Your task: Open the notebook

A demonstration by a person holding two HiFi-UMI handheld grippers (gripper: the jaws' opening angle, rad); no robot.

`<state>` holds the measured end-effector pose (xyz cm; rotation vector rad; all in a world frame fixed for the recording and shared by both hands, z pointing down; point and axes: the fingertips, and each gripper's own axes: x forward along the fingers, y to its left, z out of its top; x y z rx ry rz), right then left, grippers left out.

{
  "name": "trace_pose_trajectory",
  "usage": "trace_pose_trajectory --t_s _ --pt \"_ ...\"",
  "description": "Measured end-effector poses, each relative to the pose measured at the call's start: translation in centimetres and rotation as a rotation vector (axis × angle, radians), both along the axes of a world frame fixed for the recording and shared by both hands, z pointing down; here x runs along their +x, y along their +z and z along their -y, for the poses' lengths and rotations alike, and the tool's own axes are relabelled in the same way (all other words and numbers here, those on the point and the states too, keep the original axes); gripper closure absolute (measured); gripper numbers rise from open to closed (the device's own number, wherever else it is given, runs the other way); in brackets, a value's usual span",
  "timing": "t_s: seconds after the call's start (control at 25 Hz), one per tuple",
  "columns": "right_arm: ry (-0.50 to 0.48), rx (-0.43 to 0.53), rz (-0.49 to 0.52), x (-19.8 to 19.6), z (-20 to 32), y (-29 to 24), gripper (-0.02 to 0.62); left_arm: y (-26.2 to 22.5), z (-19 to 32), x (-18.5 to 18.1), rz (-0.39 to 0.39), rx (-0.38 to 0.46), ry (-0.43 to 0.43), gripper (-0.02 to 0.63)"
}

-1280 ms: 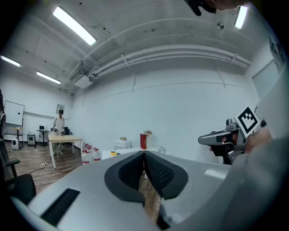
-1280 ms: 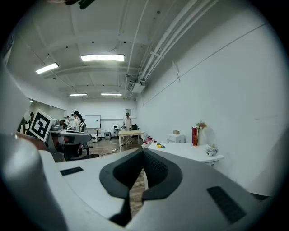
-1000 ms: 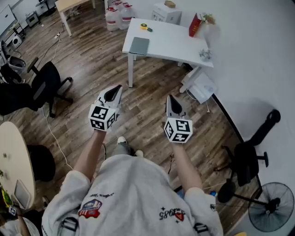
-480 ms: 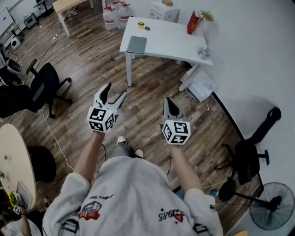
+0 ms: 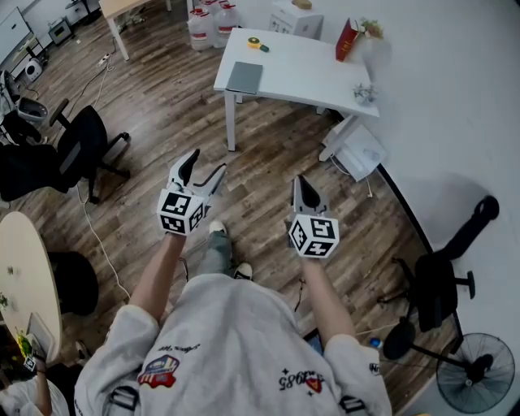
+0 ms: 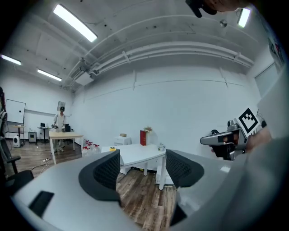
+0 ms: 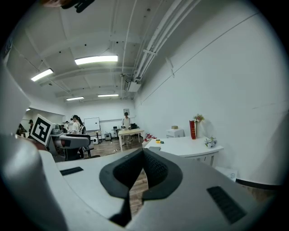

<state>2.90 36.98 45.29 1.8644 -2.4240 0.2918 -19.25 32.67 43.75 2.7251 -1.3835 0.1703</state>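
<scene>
The grey notebook (image 5: 245,78) lies closed on the near left part of the white table (image 5: 309,73), well ahead of both grippers. In the head view my left gripper (image 5: 206,165) is held in the air over the wood floor, its jaws spread wide with nothing between them. My right gripper (image 5: 301,184) hangs beside it with its jaws together and empty. The left gripper view looks between the open left gripper (image 6: 142,167) pads at the table (image 6: 135,155). In the right gripper view the right gripper (image 7: 143,159) pads meet, with the table (image 7: 189,146) to the right.
A red box (image 5: 344,42), a yellow tape roll (image 5: 255,44) and a small plant (image 5: 363,94) also sit on the table. Water bottles (image 5: 203,24) stand behind it, a white box (image 5: 357,154) beside it. Office chairs (image 5: 77,154) (image 5: 443,276), a floor fan (image 5: 475,374) and a round table (image 5: 24,276) ring the floor.
The left gripper's jaws went from shut to wide open. Both grippers sank a little, and one of the person's feet stepped forward.
</scene>
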Motion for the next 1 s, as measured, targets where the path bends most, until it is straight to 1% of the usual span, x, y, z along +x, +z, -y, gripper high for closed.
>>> trace_pose_trajectory --t_s 0.12,0.32,0.6,0.76,0.88,1.0 --pt "0.009 -0.001 0.006 0.5 2.2 0.1 0.595 0.1 2.1 1.0 0.035 0.011 0.023 0.298" --pt "0.004 -0.015 -0.006 0.4 7.0 0.3 0.595 0.5 7.6 1.5 0.009 -0.004 0.03 0.301" --pt "0.041 -0.012 -0.017 1.4 16.3 -0.3 0.595 1.2 18.0 2.6 -0.003 -0.031 0.066 0.311" --pt "0.065 -0.015 -0.015 1.0 21.3 -0.6 0.595 1.2 23.5 2.6 0.026 -0.024 0.105 0.318" --pt "0.075 -0.011 -0.015 0.4 24.4 -0.7 0.595 1.1 26.8 2.6 0.056 -0.008 0.139 0.318" --pt "0.096 -0.005 -0.012 0.0 26.7 -0.7 0.595 1.3 29.5 2.5 0.071 -0.001 0.167 0.319"
